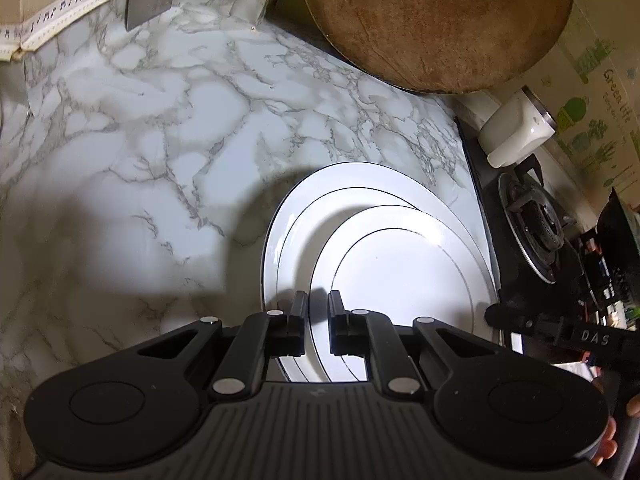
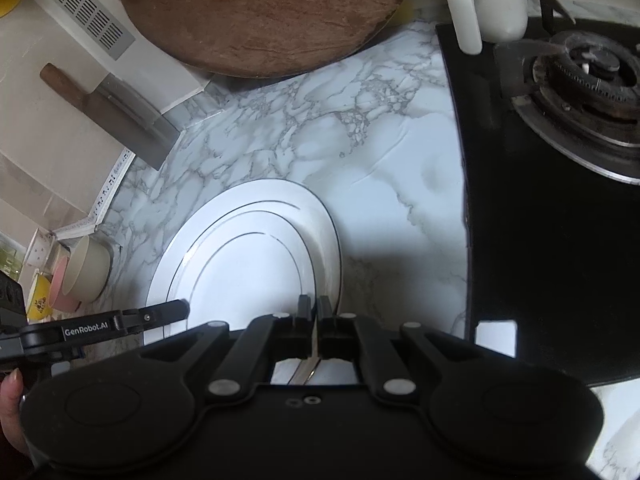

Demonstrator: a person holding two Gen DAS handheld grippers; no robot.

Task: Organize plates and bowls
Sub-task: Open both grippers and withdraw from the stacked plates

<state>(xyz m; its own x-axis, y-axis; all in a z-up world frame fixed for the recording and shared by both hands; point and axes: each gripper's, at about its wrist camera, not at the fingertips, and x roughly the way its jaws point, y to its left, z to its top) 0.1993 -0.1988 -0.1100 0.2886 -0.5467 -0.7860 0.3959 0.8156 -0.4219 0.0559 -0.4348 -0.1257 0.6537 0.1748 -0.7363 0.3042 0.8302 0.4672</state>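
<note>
My left gripper is clenched on the near rim of the small plate, and my right gripper pinches that plate's opposite rim. It sits on the large plate, on the marble counter. Further off, bowls are stacked to my left, the stove lies to my right, and a wooden board leans beyond.

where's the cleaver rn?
Right wrist view, upper left: the cleaver leans against the wall behind the marble counter, left of the round wooden board.
</note>
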